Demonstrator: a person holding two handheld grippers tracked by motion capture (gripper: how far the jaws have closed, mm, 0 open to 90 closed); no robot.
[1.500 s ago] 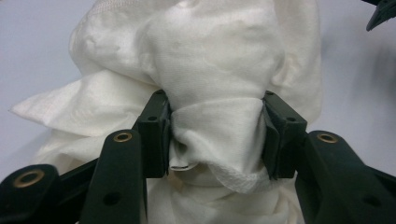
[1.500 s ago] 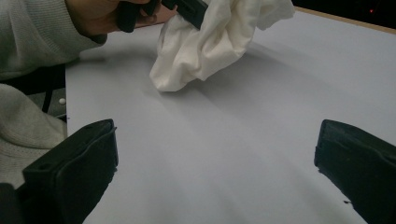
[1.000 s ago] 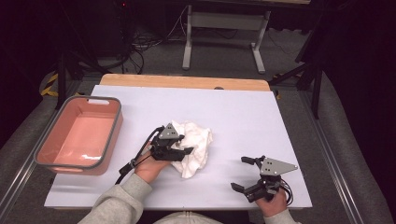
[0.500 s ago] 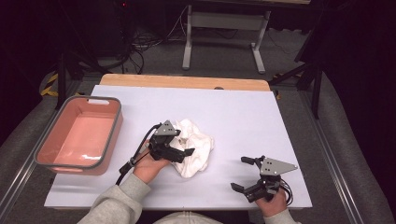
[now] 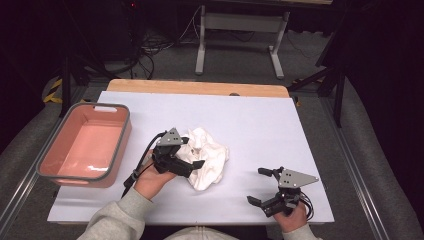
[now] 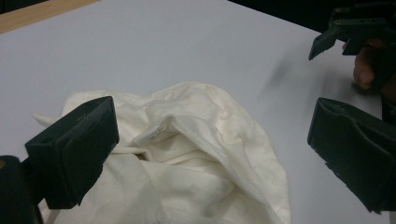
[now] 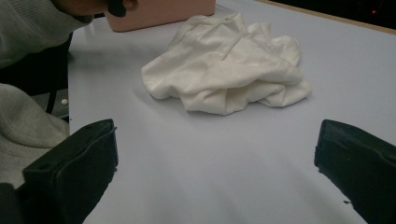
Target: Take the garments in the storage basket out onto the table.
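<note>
1. A desk (image 5: 260, 115) with a white top and a wooden strip along its far edge.
2. A pink tub (image 5: 82, 145) with a grey rim stands at the desk's left side.
3. Beyond the desk, a grey metal stand (image 5: 239, 35) and cables (image 5: 160, 47) lie on the dark floor.

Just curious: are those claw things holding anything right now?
No. The left gripper is open over the white cloth; the right gripper is open over bare table.
</note>
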